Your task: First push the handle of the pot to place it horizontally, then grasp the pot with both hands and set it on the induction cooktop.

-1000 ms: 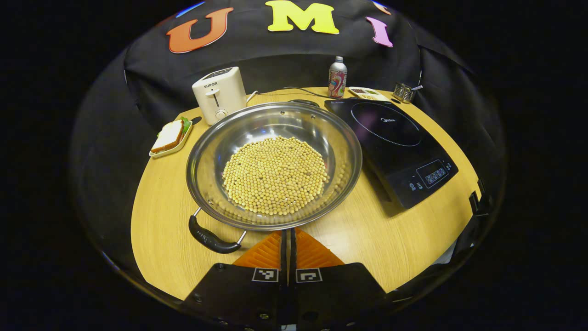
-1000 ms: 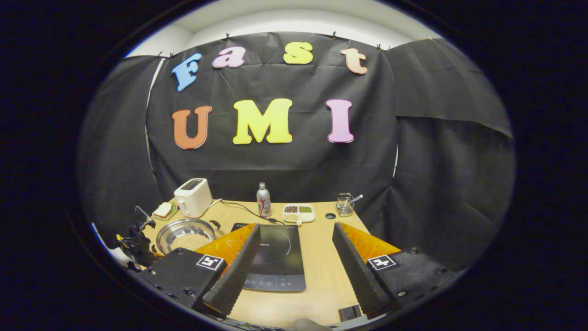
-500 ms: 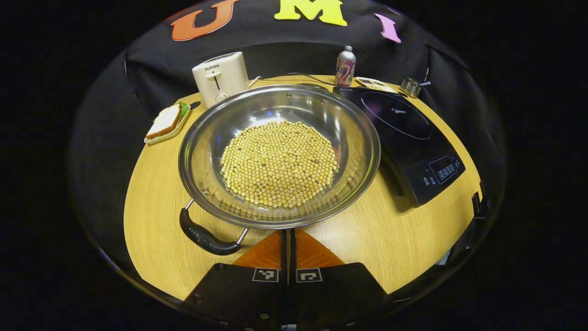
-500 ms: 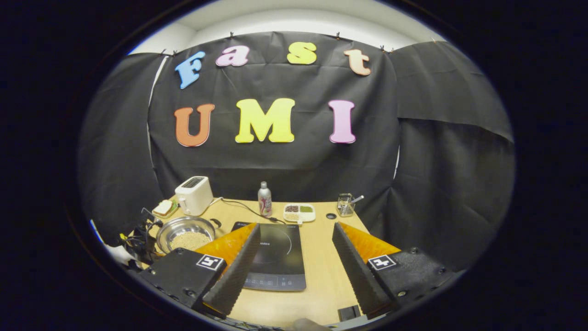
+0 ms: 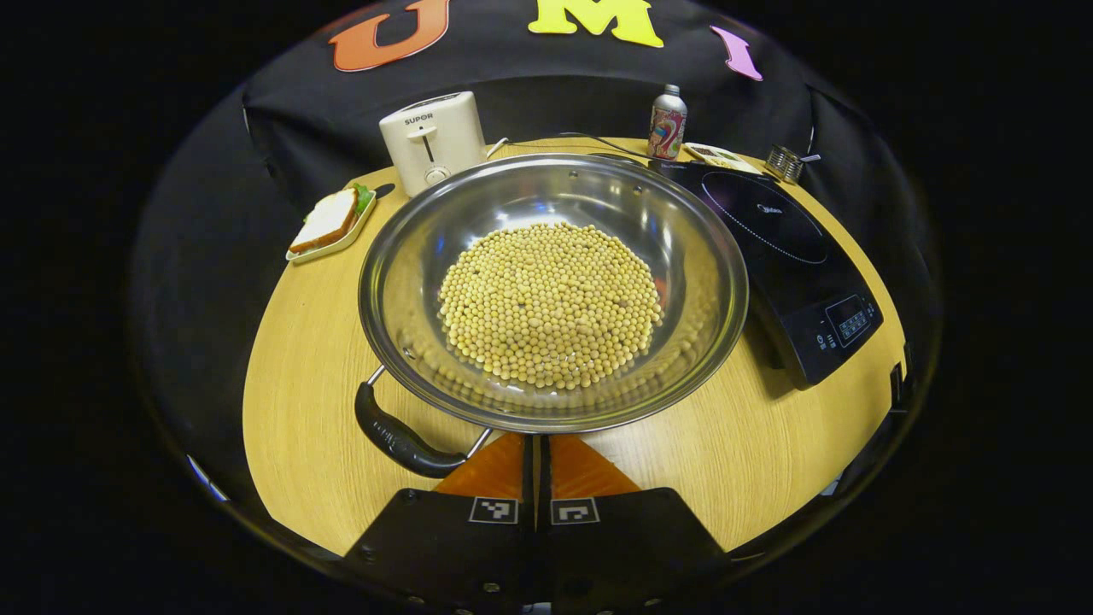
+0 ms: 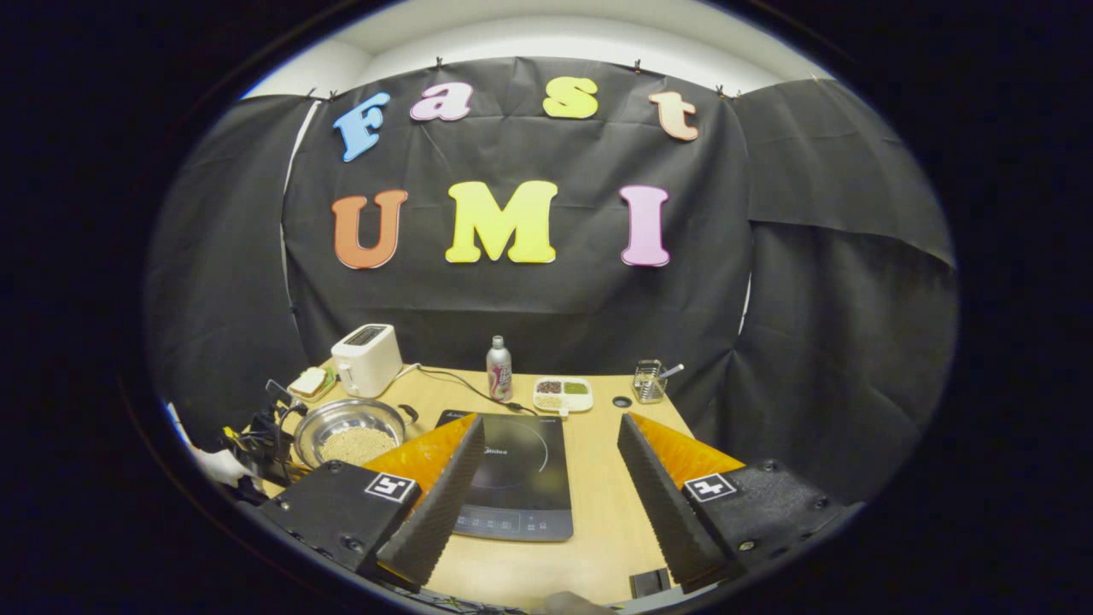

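L tongs were pressed together at bottom centre, just under the pot rim; pot had grown larger in frame and its handle sat lower left, so approach was on. R tongs were apart, cooktop between them.

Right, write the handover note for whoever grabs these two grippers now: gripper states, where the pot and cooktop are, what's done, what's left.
Left gripper: shut, empty, fingertips at the near rim of the round stainless-steel pot of yellow beans, just right of its black loop handle; contact unclear.
Right gripper: open, empty, held above the flat black induction cooktop.
The pot stands on the round wooden table, left of the cooktop, not on it.
Handle sits off to the near left, so the push to horizontal looks unfinished.
Left: finish the push, grasp the pot with both grippers, set it on the cooktop.
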